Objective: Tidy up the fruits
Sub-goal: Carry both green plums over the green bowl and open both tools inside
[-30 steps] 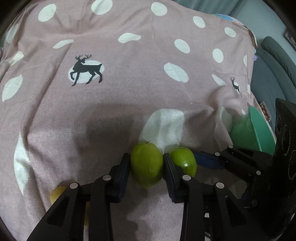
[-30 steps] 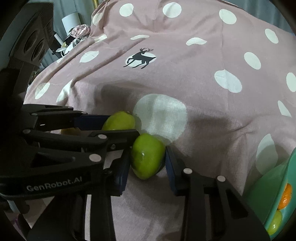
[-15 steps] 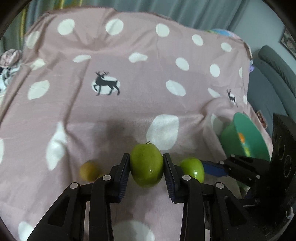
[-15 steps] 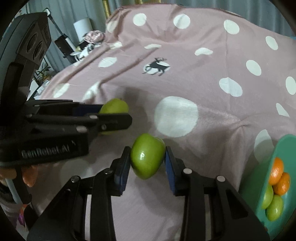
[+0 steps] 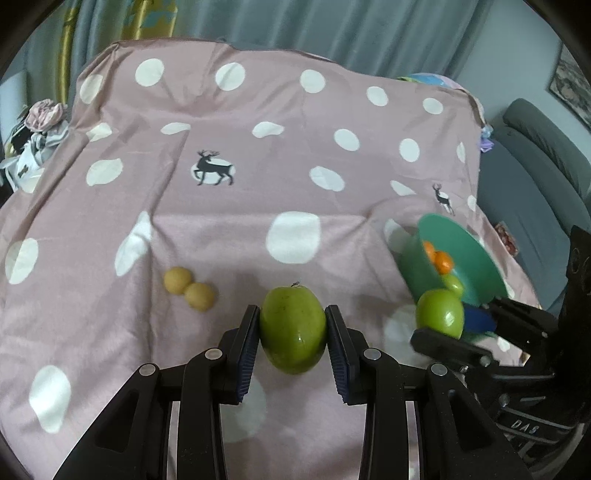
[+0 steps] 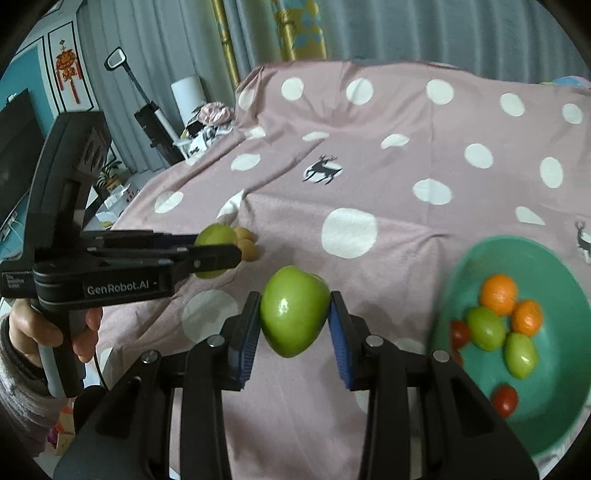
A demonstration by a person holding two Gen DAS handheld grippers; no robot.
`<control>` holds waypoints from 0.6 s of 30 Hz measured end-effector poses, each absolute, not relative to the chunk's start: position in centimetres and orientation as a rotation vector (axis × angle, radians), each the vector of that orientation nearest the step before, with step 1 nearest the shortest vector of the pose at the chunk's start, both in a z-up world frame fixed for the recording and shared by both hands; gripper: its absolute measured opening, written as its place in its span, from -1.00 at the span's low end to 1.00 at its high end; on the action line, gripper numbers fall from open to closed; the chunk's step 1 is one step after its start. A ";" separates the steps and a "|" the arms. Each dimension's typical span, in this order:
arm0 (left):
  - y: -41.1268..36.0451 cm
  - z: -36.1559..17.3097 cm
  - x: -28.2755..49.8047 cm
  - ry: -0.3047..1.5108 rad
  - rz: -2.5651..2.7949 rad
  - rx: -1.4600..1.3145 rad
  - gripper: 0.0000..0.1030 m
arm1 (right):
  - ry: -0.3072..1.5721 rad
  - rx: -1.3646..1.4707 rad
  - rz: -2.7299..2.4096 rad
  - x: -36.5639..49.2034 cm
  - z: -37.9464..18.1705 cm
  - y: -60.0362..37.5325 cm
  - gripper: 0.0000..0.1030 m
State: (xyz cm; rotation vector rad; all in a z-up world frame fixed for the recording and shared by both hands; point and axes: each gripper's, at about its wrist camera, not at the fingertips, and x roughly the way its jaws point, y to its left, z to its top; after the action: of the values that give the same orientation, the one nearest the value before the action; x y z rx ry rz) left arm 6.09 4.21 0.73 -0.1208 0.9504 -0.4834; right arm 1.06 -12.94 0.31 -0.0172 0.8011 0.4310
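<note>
My left gripper (image 5: 291,332) is shut on a green apple (image 5: 293,326) and holds it above the pink dotted cloth (image 5: 258,147). My right gripper (image 6: 293,319) is shut on a second green apple (image 6: 293,314), also lifted; it shows in the left wrist view (image 5: 439,313) beside the green bowl (image 5: 476,269). The green bowl (image 6: 554,406) sits at the right and holds oranges (image 6: 498,290), green fruits (image 6: 485,328) and small red fruits (image 6: 504,400). Two small yellow-brown fruits (image 5: 188,288) lie together on the cloth to the left.
The cloth covers a raised surface that drops off at the left and right. A grey sofa (image 5: 535,166) stands at the right. Curtains (image 5: 332,29) hang behind. Clutter and a vacuum (image 6: 155,122) stand at the far left.
Both grippers have lifted their green apples up off the cloth and drawn back. The bowl and the two yellow-brown fruits have come into view.
</note>
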 end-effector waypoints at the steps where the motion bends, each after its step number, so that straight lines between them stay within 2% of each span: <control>1: 3.9 0.9 5.9 0.948 -0.488 -0.117 -0.31 | 0.791 -0.014 0.420 0.7 0.6 -13.5 -0.30; 18: -6.0 4.1 3.9 0.882 -0.614 0.024 -0.31 | 0.667 0.068 0.237 -2.7 2.5 -21.4 -0.30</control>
State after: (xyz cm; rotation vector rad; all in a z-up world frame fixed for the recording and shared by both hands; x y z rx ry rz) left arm 3.95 -6.00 4.12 0.0244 0.8816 -0.6142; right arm -2.69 -21.40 2.55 0.0681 0.6671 0.2369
